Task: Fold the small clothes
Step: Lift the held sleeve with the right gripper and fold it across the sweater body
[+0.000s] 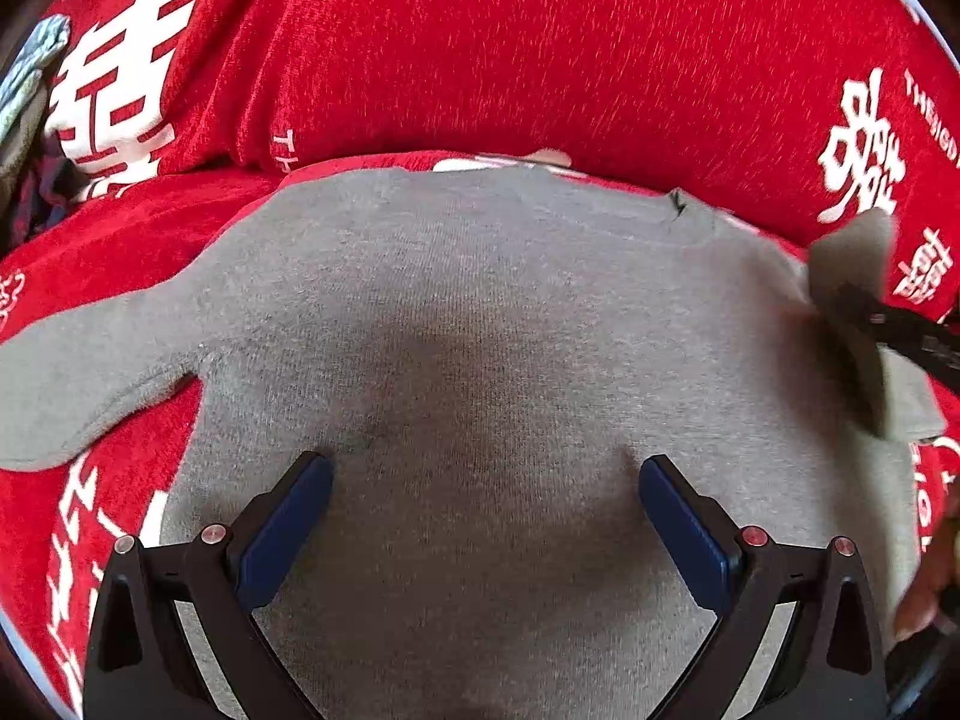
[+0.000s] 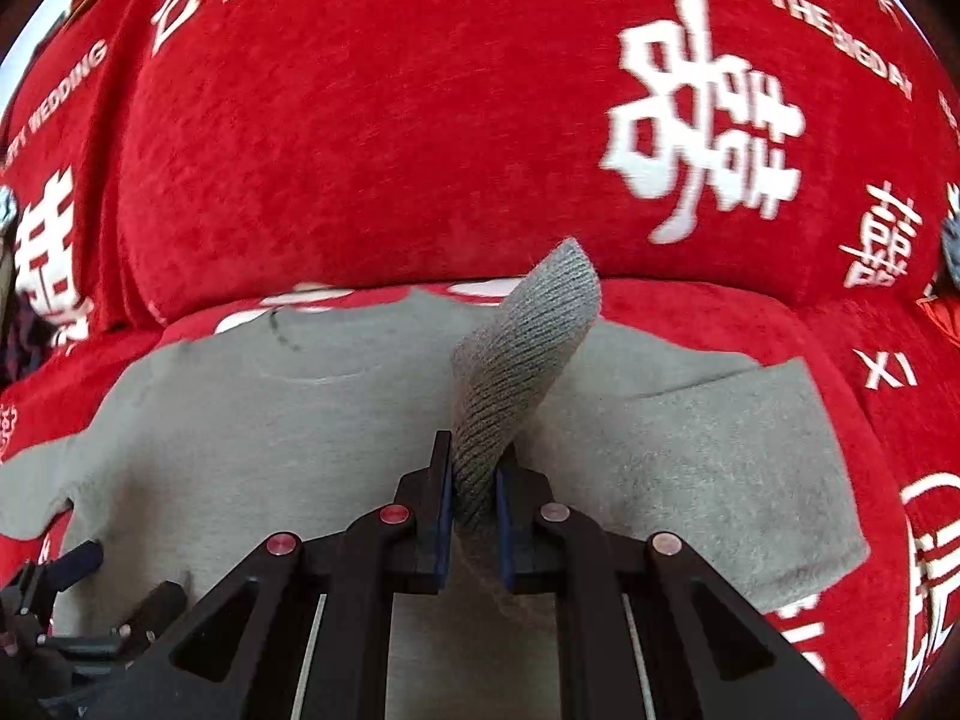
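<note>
A small grey knit sweater (image 1: 480,312) lies flat, neck away from me, on a red cover. My left gripper (image 1: 486,480) hovers open over its lower body, blue pads wide apart with only flat fabric beneath. In the right wrist view my right gripper (image 2: 474,480) is shut on the ribbed cuff (image 2: 528,348) of the sweater's right sleeve, which curls up above the jaws over the sweater's body (image 2: 270,432). The same right gripper (image 1: 852,306) shows at the right edge of the left wrist view, holding the lifted sleeve. My left gripper (image 2: 117,582) appears at the lower left.
The red cover (image 2: 372,138) with white characters drapes a cushioned seat and the backrest rising behind the sweater. Dark plaid cloth (image 1: 36,198) and a grey-blue item (image 1: 33,60) lie at the far left. A hand (image 1: 924,600) shows at the right edge.
</note>
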{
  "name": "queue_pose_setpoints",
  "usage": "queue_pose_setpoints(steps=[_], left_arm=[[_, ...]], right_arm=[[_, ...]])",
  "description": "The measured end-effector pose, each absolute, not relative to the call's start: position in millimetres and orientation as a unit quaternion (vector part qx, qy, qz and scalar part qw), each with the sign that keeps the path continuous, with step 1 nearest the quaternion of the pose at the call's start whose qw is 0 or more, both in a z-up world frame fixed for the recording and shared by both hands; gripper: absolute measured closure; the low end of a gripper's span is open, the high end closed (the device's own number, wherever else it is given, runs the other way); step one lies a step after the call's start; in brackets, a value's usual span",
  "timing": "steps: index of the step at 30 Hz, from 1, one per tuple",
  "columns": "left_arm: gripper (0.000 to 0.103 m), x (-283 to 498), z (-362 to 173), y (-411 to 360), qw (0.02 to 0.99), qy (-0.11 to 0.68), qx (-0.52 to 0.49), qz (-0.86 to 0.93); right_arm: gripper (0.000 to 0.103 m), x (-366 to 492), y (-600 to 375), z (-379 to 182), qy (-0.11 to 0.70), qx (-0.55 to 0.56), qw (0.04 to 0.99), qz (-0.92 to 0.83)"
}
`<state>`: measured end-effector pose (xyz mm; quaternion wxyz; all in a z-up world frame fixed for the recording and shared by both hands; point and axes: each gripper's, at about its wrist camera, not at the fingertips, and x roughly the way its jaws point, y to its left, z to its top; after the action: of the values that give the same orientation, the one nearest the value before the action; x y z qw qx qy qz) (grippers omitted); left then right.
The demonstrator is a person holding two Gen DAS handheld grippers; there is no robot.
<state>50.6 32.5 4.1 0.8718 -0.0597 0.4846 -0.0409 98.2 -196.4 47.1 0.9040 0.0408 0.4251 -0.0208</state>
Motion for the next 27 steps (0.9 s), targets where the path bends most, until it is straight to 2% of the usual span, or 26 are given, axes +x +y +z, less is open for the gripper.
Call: queue_pose_setpoints(steps=[8, 27], left_arm=[[0.0, 36, 8, 55, 0.879, 0.459, -0.122, -0.051], [0.0, -12, 16, 110, 0.891, 0.431, -0.14, -0.028]], right_arm=[[0.09, 111, -134, 47, 0.429, 0.015, 0.903, 0.024], [0.09, 91, -45, 38, 0.437, -0.025, 0.886, 0.155]])
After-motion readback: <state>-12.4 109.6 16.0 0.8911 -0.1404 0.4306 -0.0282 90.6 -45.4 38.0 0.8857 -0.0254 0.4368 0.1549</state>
